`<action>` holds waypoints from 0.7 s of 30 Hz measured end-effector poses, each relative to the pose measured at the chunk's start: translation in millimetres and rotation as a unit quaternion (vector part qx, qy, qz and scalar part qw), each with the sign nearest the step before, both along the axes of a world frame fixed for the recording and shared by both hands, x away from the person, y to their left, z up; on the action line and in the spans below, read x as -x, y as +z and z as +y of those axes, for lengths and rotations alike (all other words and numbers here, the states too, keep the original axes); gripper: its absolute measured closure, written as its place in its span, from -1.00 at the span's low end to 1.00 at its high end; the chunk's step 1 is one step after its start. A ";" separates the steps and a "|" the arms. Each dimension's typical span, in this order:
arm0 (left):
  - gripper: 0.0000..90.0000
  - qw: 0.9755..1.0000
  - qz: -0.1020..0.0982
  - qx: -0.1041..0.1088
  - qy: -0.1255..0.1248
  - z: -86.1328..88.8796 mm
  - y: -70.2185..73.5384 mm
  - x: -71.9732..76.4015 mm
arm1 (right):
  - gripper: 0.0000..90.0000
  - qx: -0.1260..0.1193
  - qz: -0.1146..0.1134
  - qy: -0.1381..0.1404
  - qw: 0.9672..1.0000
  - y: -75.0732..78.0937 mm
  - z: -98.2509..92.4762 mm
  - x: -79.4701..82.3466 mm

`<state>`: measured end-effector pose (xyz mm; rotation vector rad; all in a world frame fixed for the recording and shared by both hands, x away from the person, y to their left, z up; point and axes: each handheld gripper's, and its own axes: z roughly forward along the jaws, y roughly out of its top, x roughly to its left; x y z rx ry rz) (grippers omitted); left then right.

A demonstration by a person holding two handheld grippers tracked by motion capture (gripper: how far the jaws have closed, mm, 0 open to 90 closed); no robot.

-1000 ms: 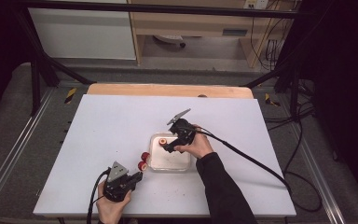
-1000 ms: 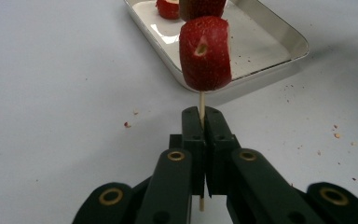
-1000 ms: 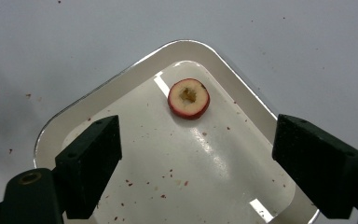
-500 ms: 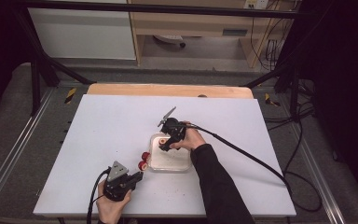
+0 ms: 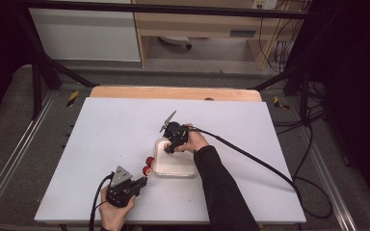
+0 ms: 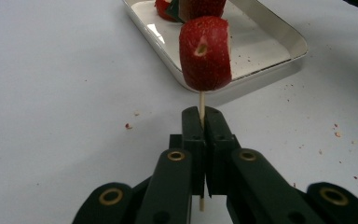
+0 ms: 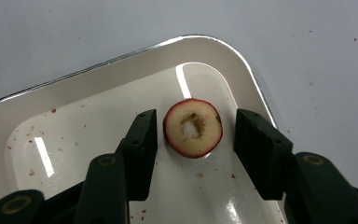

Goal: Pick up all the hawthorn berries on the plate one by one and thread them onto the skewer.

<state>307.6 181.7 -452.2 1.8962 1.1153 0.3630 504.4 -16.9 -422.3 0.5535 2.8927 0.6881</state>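
Red strawberry slice (image 7: 193, 127) lies between the closing right hand-held gripper's (image 7: 195, 140) jaws.

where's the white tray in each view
high view: tray mid-picture, just right of the red fruit pieces.
left gripper view: top, right of centre, behind the skewered fruit slice.
right gripper view: spans the lower frame, with a round fruit slice lying in it.
shared landmark: the white table around the tray.
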 end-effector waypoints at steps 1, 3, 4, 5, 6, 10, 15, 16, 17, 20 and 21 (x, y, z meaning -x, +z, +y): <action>0.96 1.000 0.000 0.000 0.000 0.1 0.0 0.0 | 0.16 0.001 0.000 0.000 1.000 -0.1 0.4 0.0; 0.96 1.000 0.000 -0.001 0.000 0.1 0.0 0.0 | 0.23 0.001 0.002 0.005 1.000 -0.4 1.3 -0.7; 0.96 1.000 0.000 -0.001 -0.001 0.1 -0.1 0.0 | 0.26 0.002 0.003 0.007 1.000 -0.5 1.7 -0.8; 0.96 1.000 0.000 -0.001 -0.001 0.2 -0.1 0.0 | 0.32 0.002 0.004 0.010 1.000 -0.6 1.9 -0.9; 0.96 1.000 -0.001 -0.001 -0.001 0.0 -0.2 -0.1 | 0.36 0.002 0.004 0.011 1.000 -0.5 2.0 -0.8; 0.96 1.000 0.000 -0.002 -0.002 -0.2 -0.3 0.0 | 0.37 -0.003 0.006 0.007 1.000 1.9 1.8 0.6; 0.96 1.000 -0.001 0.000 -0.001 -0.8 0.5 0.8 | 0.37 -0.029 0.020 -0.023 0.999 12.4 -1.8 3.6; 0.96 1.000 -0.001 0.001 0.000 -1.1 0.6 0.8 | 0.37 -0.035 0.024 -0.032 0.999 15.2 -3.1 4.6; 0.96 1.000 -0.001 0.002 -0.001 -1.6 0.6 0.9 | 0.37 -0.039 0.028 -0.043 0.998 18.3 -4.2 6.4; 0.96 1.000 -0.003 0.001 -0.003 -3.4 1.1 1.5 | 0.38 -0.060 0.032 -0.066 0.995 27.4 -10.0 11.4; 0.96 1.000 -0.004 0.002 -0.003 -4.1 1.2 1.7 | 0.38 -0.073 0.037 -0.078 0.994 30.4 -12.6 13.7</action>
